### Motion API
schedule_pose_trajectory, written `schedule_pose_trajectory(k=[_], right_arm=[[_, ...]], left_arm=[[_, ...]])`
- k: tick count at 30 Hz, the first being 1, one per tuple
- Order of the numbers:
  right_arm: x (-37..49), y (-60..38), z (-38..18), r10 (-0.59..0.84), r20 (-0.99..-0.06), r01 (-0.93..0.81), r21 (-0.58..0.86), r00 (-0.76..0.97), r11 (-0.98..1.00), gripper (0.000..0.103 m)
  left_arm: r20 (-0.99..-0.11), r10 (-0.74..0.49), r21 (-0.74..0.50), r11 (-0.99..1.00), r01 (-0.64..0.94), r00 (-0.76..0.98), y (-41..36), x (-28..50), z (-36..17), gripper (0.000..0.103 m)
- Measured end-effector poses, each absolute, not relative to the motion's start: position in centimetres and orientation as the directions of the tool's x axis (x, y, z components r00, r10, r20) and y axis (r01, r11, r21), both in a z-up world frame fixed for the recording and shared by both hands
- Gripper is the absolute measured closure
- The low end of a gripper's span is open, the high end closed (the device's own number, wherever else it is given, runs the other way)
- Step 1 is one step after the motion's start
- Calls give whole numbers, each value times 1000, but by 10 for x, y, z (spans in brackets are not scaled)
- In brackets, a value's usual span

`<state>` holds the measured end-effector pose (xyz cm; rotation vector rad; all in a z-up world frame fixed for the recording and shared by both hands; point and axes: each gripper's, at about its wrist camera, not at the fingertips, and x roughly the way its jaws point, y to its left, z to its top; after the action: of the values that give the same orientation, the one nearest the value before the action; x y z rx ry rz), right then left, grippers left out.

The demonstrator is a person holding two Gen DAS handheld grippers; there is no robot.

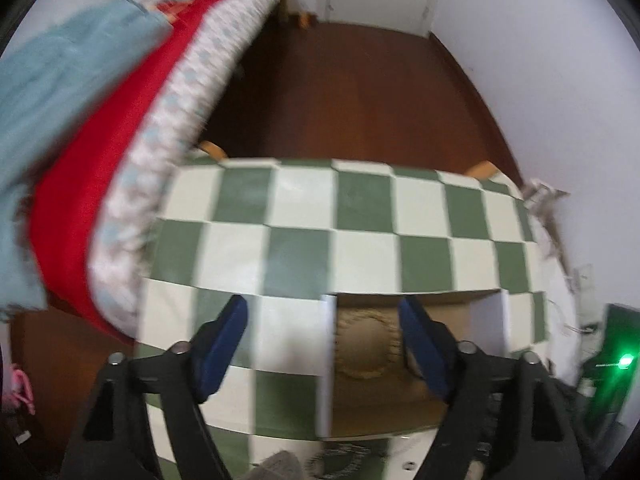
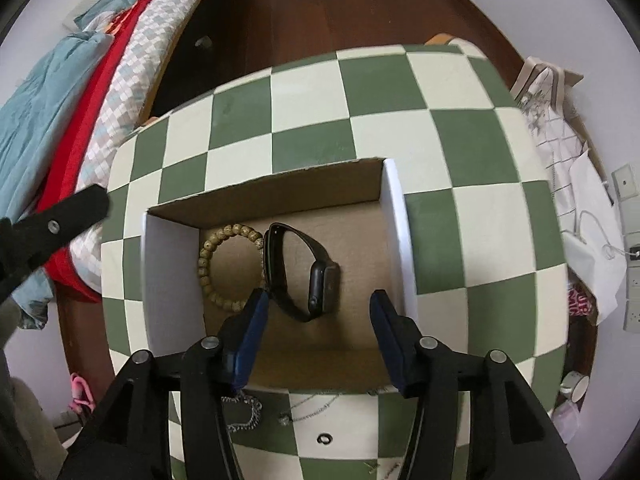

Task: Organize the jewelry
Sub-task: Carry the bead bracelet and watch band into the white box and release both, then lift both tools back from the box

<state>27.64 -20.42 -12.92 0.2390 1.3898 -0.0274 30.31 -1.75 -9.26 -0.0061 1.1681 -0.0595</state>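
On the checkered table (image 2: 460, 128), open cardboard box (image 2: 276, 194): beaded bracelet (image 2: 210, 270) at its left wall, black watch (image 2: 322, 284) touching beside it. Right gripper (image 2: 318, 320) spread above, empty. Left gripper (image 1: 322, 334) spread, empty.

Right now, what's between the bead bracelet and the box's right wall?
The black watch, lying on the box floor beside the bead bracelet; right wrist view.
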Motion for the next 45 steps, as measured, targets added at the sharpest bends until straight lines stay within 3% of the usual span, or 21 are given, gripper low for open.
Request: schedule_pose_trajectory(k=[1,3,5,8,22,45], right_arm=[[273,-204,-125,117,-974,155,148,193,977,37],[267,-202,-118,100,-974,136,129,204,982,14],[259,-196,-113,19,-977,106,43,213,993,2],[246,-193,-113,-48,-974,81,-31,221,996,2],[195,-194,-86,-122,-940,84,-101,318,991,0],[94,-179,30,-89,-820,90,-46,566,995,0]], left_arm=[[-908,-15,-4,1000,27,420,-12,297,-89,17],[-897,19,27,1000,12,442,-4,288,-87,1],[-890,50,53,999,-4,453,3,278,-88,0],[-883,84,87,996,-14,462,6,262,-94,0],[-834,104,114,993,-14,541,5,197,-80,0],[-718,56,73,997,-6,694,24,94,-4,0]])
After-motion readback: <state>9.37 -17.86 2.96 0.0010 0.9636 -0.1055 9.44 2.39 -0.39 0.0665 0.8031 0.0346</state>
